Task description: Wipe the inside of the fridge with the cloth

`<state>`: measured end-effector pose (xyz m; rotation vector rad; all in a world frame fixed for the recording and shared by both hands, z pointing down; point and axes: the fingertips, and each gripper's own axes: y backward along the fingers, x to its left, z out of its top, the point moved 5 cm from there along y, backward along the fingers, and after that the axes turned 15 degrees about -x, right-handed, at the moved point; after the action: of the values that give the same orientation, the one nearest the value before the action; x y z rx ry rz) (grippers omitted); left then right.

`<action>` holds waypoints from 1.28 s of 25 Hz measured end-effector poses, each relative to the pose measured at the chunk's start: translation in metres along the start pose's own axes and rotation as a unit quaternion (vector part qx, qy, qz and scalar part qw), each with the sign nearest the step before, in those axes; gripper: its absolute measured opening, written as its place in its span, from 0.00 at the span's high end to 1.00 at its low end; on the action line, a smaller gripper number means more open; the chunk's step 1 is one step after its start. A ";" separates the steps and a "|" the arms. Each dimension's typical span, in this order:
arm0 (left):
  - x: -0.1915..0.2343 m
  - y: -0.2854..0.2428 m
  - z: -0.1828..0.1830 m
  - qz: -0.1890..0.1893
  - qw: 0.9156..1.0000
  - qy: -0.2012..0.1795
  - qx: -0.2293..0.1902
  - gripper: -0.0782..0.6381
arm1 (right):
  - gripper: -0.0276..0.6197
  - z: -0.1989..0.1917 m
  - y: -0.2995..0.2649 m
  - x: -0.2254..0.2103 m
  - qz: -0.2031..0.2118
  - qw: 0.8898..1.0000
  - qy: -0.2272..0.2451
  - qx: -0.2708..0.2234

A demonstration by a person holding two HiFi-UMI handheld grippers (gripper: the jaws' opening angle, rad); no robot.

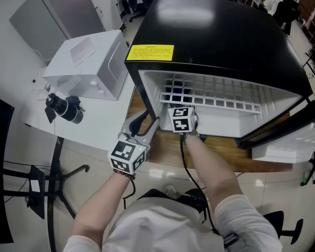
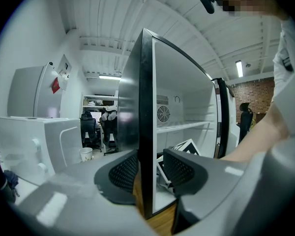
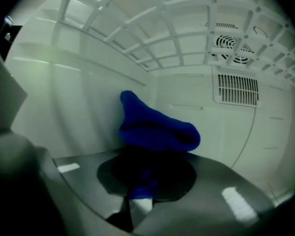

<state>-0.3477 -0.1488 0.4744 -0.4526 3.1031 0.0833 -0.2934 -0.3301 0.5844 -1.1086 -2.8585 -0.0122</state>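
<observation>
A small black fridge stands open on a wooden table, white inside, with a wire shelf. My right gripper reaches in under that shelf and is shut on a blue cloth. The cloth bunches up in front of the jaws by the left inner wall, and a patch of it shows through the shelf. My left gripper is at the fridge's left front edge. Its jaws straddle that edge, and a gap shows at the inner pad.
A white box-like appliance and a black camera sit on a white table to the left. The fridge door hangs open at the right. A fan grille and a vent mark the back wall.
</observation>
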 end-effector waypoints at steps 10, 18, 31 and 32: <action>0.000 0.000 0.000 0.007 1.000 -0.003 0.000 0.68 | 0.86 -0.006 0.004 -0.031 -0.036 0.999 0.000 0.006; 0.000 -0.001 0.000 0.017 1.000 0.000 0.000 0.68 | 0.86 -0.005 0.016 -0.064 -0.066 0.998 0.002 0.010; 0.000 -0.002 0.000 0.032 0.999 0.002 -0.003 0.68 | 0.86 -0.007 0.043 -0.116 -0.109 0.994 0.014 0.016; 0.000 -0.002 0.000 0.033 0.999 0.003 -0.003 0.68 | 0.86 -0.008 0.045 -0.120 -0.111 0.994 0.014 0.017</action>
<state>-0.3475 -0.1509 0.4743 -0.3504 3.1236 0.0903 -0.1743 -0.3782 0.5831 -0.7718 -2.9283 0.0092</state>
